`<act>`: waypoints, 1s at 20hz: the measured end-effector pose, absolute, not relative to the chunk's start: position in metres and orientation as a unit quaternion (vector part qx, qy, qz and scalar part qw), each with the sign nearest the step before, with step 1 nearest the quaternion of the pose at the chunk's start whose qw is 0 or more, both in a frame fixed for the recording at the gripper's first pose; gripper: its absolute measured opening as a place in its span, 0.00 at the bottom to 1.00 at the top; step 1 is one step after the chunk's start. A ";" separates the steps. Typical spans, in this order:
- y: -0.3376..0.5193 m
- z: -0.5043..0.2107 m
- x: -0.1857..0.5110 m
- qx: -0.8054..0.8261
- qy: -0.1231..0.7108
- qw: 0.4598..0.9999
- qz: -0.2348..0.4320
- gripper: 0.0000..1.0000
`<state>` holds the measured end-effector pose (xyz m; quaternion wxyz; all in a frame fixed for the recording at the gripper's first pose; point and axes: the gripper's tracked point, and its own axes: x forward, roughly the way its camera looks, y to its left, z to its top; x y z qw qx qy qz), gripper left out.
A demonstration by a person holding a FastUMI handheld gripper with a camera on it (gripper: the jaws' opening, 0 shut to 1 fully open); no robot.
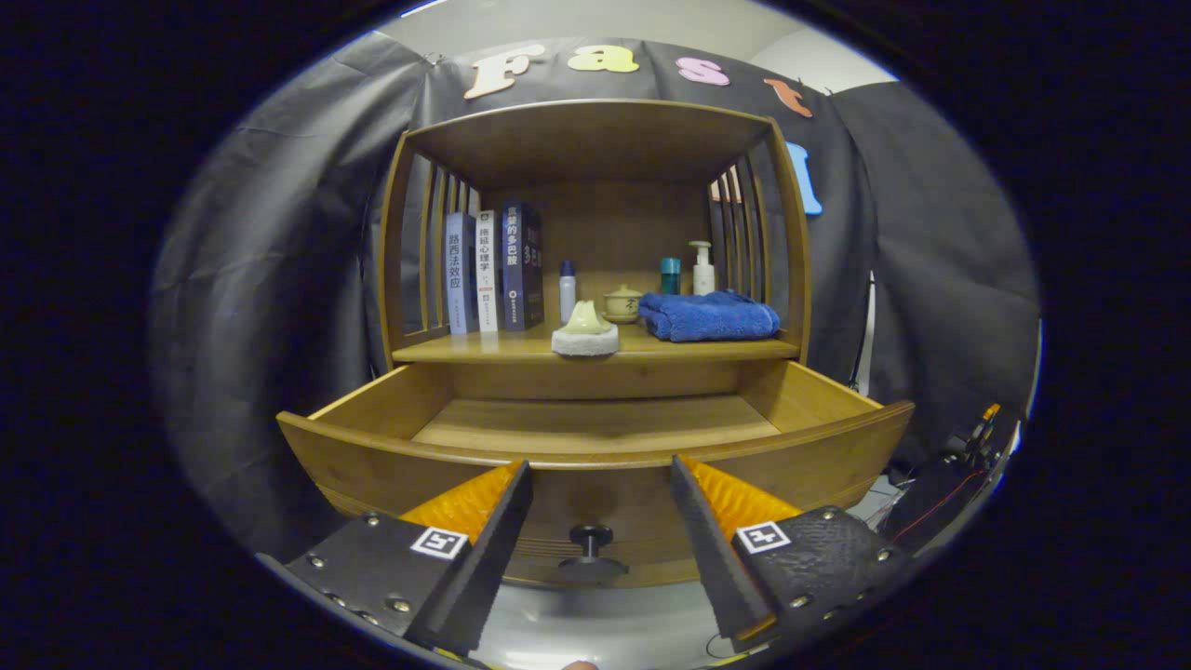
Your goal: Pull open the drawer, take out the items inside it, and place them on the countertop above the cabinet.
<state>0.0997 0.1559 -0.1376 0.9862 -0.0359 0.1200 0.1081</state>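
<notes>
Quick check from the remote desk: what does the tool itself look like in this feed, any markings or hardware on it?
The tool has two wedge-shaped fingers tapering forward. Each sits on a flat plate fastened with small round screws, and each plate carries a square black-and-white tag.

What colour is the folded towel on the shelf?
Blue. The towel shows best in the gripper view, beyond the open claw.

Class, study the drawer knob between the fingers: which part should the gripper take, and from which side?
Grip the knob by its narrow stem behind the round cap, coming straight at the drawer front. The open gripper already straddles it; the wider cap should stop the fingers slipping off.
</notes>
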 end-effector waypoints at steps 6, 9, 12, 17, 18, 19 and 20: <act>0.174 -0.145 0.155 -0.069 0.151 0.980 0.106 0.89; 0.179 -0.149 0.174 -0.073 0.165 0.978 0.106 0.89; 0.184 -0.150 0.194 -0.074 0.171 0.977 0.107 0.89; 0.193 -0.154 0.222 -0.065 0.172 0.977 0.105 0.89; 0.194 -0.154 0.227 -0.066 0.173 0.977 0.106 0.89; 0.194 -0.155 0.231 -0.064 0.174 0.977 0.105 0.89; 0.195 -0.155 0.235 -0.062 0.173 0.977 0.104 0.89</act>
